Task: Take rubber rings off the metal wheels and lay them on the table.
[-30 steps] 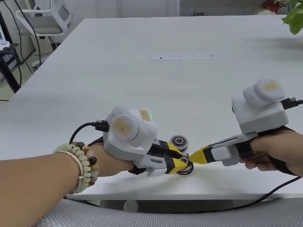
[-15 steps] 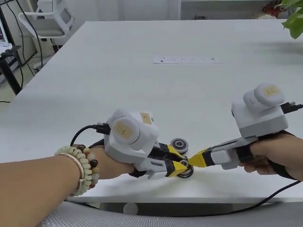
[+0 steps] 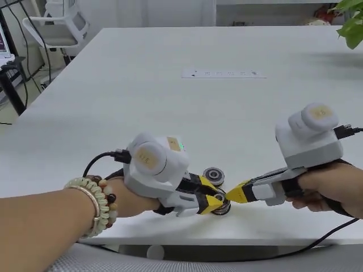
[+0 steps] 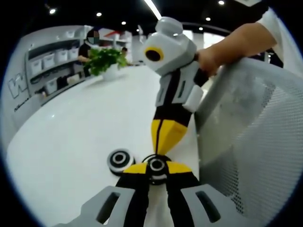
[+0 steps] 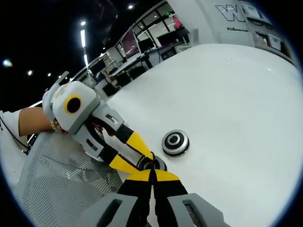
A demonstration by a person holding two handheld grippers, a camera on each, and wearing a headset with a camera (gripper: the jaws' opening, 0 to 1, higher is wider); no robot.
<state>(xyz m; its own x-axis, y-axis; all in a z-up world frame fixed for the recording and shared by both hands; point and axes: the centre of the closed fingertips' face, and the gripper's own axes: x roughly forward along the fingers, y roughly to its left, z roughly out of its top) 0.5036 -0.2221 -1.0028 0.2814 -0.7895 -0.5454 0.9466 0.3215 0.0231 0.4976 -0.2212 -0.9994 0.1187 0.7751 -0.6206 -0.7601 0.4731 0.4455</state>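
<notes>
A small metal wheel (image 3: 222, 205) with a black rubber ring sits at the table's near edge, and my left gripper (image 3: 217, 202) is shut on it. In the left gripper view the wheel (image 4: 156, 166) is squeezed between the yellow tips of my left gripper (image 4: 156, 168). My right gripper (image 3: 229, 196) comes in from the right with its jaws together, pinching the ring's rim. The right gripper view has my right gripper (image 5: 152, 176) closed at the wheel (image 5: 152, 164). A second ringed wheel (image 3: 214, 175) lies flat just behind.
The white table (image 3: 170, 113) stretches far ahead, with a flat white strip (image 3: 224, 73) at its middle. An office chair (image 3: 57, 25) stands at the far left and a plant (image 3: 349, 17) at the far right. A grey mesh seat back (image 3: 170, 262) runs along the near edge.
</notes>
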